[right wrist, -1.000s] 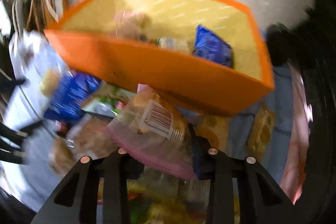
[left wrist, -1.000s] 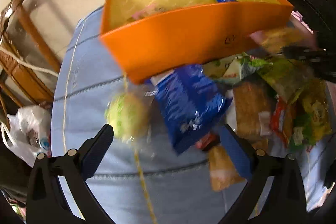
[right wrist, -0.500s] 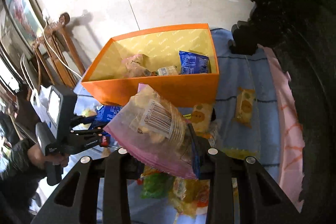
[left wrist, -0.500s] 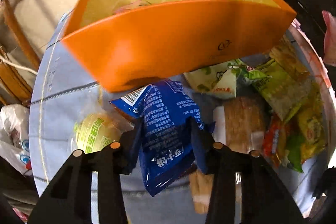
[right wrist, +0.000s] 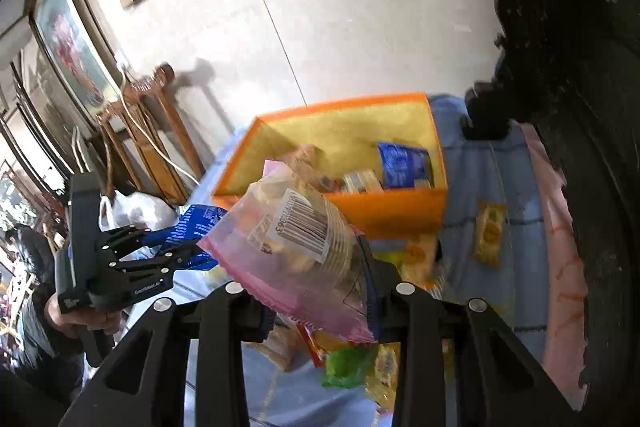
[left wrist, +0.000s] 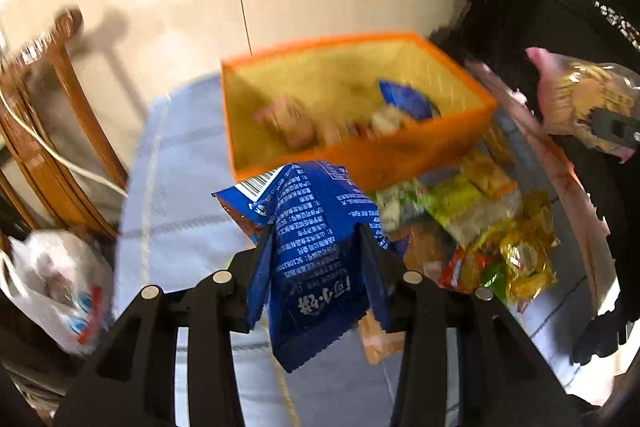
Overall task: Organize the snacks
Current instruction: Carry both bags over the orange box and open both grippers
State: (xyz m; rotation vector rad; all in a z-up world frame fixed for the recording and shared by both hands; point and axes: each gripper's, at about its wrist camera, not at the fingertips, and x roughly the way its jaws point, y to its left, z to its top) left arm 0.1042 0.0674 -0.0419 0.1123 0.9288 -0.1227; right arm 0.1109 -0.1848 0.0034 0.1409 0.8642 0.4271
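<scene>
Left wrist view: snack sorting partly done, 2 packets in hand above the table.
Orange box point(left wrist: 360, 155) holds roughly 4 packets, blurred; a heap of loose snacks point(left wrist: 480, 227) waits on the blue cloth point(left wrist: 176, 187). Left gripper point(left wrist: 316, 239), jaws just closed, pinches a blue packet point(left wrist: 312, 223), crinkled foil, barcode uppermost. Right gripper point(right wrist: 316, 259) clamps a pink-edged clear bag point(right wrist: 300, 247) of biscuits, short of the box.

blurred: orange box point(left wrist: 360, 155) contents | hidden: snack pile point(right wrist: 352, 363) behind fingers point(right wrist: 370, 291)
</scene>
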